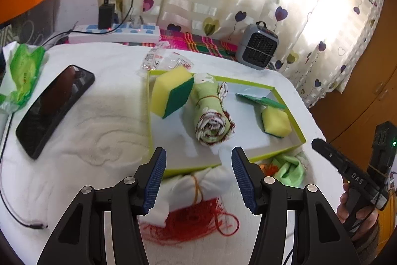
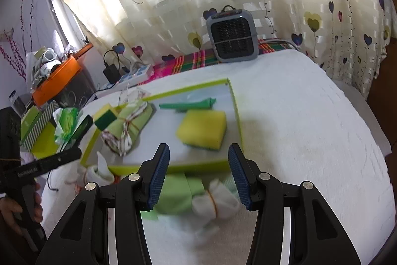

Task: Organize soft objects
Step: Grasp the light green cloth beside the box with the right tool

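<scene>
Between the parted blue pads of the left gripper (image 1: 198, 180), jaws standing open and gripping nothing, a white cloth bundle (image 1: 198, 186) with red threads is lying on the white towel (image 1: 99, 116). Under the right gripper (image 2: 199, 176), also gaping and empty, a green cloth (image 2: 176, 193) and a white rolled bundle (image 2: 214, 201) are sitting. Just beyond both, the green-rimmed tray (image 1: 287, 101) is holding a big sponge (image 1: 171, 93), a rolled green cloth (image 1: 211, 113) and a small sponge (image 1: 276, 122).
</scene>
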Demonstrator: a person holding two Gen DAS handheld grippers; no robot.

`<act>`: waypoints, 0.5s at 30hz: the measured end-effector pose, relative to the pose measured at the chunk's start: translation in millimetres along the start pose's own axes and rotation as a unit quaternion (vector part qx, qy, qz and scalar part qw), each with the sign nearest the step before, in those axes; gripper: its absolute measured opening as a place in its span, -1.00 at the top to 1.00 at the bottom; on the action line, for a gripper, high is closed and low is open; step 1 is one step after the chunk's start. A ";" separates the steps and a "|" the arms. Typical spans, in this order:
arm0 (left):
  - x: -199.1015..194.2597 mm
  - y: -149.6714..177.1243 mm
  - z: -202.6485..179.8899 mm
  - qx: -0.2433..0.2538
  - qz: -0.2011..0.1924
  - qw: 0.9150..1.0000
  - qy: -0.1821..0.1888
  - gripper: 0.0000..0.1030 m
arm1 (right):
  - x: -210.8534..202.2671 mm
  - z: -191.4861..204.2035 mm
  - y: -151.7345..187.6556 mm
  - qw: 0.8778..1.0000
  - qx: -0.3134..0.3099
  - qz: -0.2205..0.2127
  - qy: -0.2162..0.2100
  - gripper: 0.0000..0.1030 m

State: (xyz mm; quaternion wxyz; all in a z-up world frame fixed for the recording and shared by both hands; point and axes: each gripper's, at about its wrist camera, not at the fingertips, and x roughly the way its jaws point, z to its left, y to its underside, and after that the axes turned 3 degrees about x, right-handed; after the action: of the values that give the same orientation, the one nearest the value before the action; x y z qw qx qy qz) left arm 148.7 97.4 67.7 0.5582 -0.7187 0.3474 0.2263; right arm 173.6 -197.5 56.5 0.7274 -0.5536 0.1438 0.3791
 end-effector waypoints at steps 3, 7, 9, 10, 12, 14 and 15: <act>-4.3 9.1 2.9 0.003 -0.003 1.000 -0.003 -0.05 | -3.6 -4.9 11.7 1.000 0.004 0.003 0.006 0.01; -3.3 15.9 9.9 -0.008 0.000 1.000 0.000 -0.05 | -6.9 -8.0 24.5 1.000 0.004 0.010 0.018 -0.09; -3.8 20.3 12.4 -0.011 -0.001 1.000 -0.001 -0.05 | -11.1 -1.9 26.8 1.000 -0.010 0.003 0.018 -0.10; -3.6 20.8 12.9 -0.012 -0.001 1.000 -0.001 -0.05 | -12.3 1.8 27.7 1.000 -0.018 0.002 0.012 -0.11; -4.0 23.5 15.3 -0.017 0.000 1.000 -0.001 -0.05 | -13.0 14.7 29.7 0.999 -0.045 0.000 -0.005 -0.13; -4.7 26.4 16.2 -0.014 0.001 1.000 -0.003 -0.05 | -10.3 26.3 31.6 0.997 -0.072 0.003 -0.017 -0.16; -4.4 26.6 16.8 -0.013 0.002 1.000 -0.006 -0.05 | -7.7 32.2 33.1 0.996 -0.085 0.006 -0.021 -0.17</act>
State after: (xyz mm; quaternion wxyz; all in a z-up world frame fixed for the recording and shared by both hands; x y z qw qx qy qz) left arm 126.8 111.0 49.0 0.5501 -0.7239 0.3425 0.2368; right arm 138.1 -167.7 49.4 0.6783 -0.6048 0.0989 0.4053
